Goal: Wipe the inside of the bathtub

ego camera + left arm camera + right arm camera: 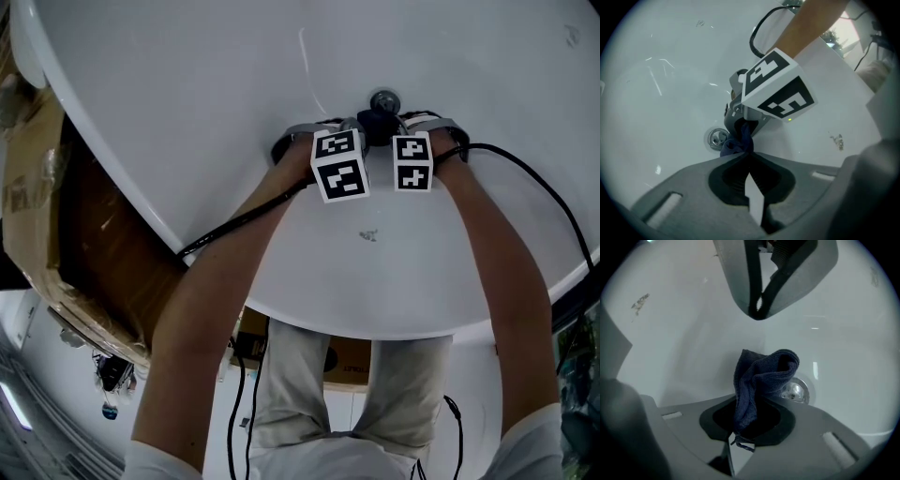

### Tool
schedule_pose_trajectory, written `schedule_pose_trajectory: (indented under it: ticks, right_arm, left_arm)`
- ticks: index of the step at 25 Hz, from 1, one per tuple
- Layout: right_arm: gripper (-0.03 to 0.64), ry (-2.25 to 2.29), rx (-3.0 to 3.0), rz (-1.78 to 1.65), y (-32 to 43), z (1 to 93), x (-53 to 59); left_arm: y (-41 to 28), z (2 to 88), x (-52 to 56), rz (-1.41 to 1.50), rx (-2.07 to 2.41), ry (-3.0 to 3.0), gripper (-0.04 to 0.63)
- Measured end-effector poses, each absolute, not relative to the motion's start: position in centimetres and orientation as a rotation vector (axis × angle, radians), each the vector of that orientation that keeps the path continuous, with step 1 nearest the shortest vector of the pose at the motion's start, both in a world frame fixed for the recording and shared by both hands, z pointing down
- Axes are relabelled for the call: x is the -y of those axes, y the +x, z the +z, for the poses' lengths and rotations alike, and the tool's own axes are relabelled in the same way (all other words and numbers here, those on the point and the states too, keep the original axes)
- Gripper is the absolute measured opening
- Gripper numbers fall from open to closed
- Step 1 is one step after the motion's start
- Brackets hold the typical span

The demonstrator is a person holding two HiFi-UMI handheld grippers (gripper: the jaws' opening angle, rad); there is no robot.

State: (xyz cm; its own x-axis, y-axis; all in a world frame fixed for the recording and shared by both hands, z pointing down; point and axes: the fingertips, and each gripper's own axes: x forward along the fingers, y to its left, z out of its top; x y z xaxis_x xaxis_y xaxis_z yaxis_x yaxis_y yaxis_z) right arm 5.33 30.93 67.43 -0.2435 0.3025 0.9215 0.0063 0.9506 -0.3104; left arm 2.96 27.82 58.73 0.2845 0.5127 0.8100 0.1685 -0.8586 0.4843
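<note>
the left tongs were closed on nothing, close to the drain. the right tongs pinched the blue cloth low in the bathtub. its loose fold could snag on the drain or slip out, i think.

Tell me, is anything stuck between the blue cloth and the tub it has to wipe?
Nothing visible is. The right gripper grips the blue cloth right by the drain, with bare white tub around it. The left gripper, shut and empty, is close by, not under the cloth.
</note>
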Motion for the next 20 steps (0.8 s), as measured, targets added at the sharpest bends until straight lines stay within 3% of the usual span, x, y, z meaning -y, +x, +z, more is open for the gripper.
schedule_pose_trajectory:
  ticks: [4,20]
  right_arm:
    - [0.072,-0.447,1.795,0.31,5.0,66.4,-34.3]
    - [0.071,-0.589,1.83,0.397,4.5,61.9,-37.1]
  left_arm:
    - [2.9,58.6,-28.2,1.596,-0.623,2.241,-0.002]
    - [3.4,56.8,-28.5,1.602,-0.661,2.253,-0.002]
